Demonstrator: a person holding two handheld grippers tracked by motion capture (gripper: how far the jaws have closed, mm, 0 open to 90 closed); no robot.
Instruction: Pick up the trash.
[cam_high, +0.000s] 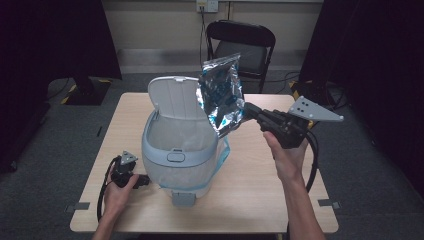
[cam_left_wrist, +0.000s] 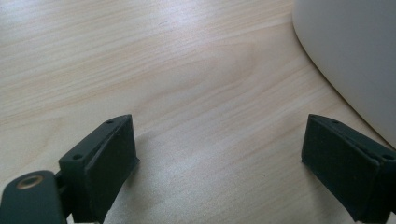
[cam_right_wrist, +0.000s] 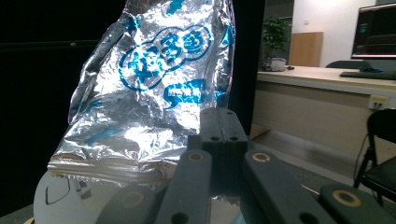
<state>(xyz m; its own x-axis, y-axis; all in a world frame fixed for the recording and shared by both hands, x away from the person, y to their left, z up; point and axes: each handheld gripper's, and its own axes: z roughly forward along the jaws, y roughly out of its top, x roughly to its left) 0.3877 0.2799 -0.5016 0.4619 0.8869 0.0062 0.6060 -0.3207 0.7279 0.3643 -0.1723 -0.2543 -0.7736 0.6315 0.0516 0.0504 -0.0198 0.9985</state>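
Observation:
A crinkled silver snack bag with blue print hangs in the air over the right rim of a pale blue-grey bin. The bin's white lid stands open and a clear liner lines its inside. My right gripper is shut on the bag's lower right edge, and in the right gripper view the silver snack bag rises above the pressed-together jaws. My left gripper rests low on the table just left of the bin, its jaws wide apart over bare wood with nothing between them.
The bin stands in the middle of a light wooden table. The bin's wall curves close to the left gripper's right jaw. A black folding chair stands behind the table. A foot pedal sticks out at the bin's front.

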